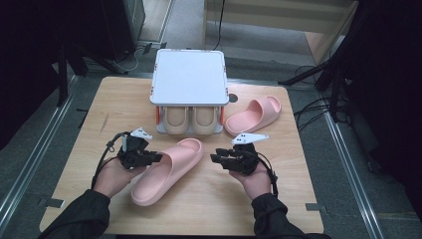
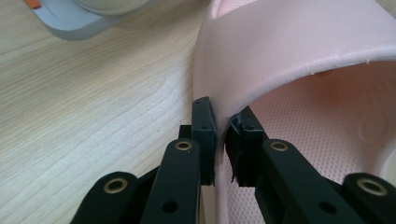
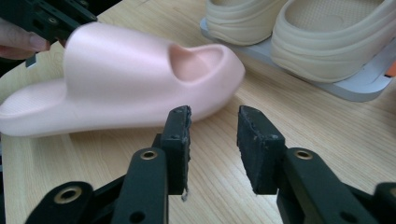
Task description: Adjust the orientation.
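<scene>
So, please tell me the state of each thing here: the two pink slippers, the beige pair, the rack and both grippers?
Near pink slipper: flat on the table, its strap edge pinched by the left gripper.
Far pink slipper: lying free beside the rack, untouched.
Beige slippers: side by side on the rack's lower shelf.
Rack: upright, its white top bare.
Left gripper: shut on the strap.
Right gripper: open, holding nothing.
</scene>
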Demonstrator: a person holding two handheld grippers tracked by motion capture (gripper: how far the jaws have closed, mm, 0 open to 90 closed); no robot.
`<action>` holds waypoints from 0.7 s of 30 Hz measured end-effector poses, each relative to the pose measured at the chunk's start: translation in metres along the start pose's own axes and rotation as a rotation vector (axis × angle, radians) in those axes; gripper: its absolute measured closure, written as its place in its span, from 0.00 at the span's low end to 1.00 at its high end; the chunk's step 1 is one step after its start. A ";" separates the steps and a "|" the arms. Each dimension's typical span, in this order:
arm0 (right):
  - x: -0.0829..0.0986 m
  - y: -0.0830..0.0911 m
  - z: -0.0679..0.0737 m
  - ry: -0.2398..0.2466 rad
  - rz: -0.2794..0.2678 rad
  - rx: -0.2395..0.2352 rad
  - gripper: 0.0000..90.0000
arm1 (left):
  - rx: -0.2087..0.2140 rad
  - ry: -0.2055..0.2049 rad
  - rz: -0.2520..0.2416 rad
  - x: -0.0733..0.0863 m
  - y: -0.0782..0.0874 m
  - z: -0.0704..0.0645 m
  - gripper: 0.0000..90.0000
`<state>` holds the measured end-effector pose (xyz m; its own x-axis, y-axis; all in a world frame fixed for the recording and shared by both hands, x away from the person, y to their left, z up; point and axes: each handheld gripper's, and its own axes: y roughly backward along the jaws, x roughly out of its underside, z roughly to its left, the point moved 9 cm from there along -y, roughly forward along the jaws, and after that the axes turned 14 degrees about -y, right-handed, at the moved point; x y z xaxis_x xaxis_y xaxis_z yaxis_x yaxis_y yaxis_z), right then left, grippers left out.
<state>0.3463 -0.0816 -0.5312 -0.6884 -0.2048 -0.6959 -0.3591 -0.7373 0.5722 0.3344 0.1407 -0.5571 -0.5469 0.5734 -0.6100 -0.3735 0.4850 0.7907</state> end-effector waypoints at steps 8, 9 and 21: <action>0.005 -0.004 0.000 -0.006 0.015 -0.002 0.75 | 0.015 -0.011 0.012 -0.002 -0.007 -0.003 0.86; 0.005 -0.004 0.000 -0.018 0.014 -0.004 0.76 | 0.026 -0.018 0.012 -0.002 -0.006 -0.005 0.85; 0.008 -0.012 0.001 -0.037 0.021 -0.013 0.86 | 0.079 -0.033 -0.070 -0.003 0.016 -0.008 0.82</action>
<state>0.3446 -0.0739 -0.5427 -0.7188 -0.1966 -0.6669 -0.3360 -0.7415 0.5807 0.3240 0.1414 -0.5420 -0.4964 0.5572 -0.6657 -0.3486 0.5743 0.7407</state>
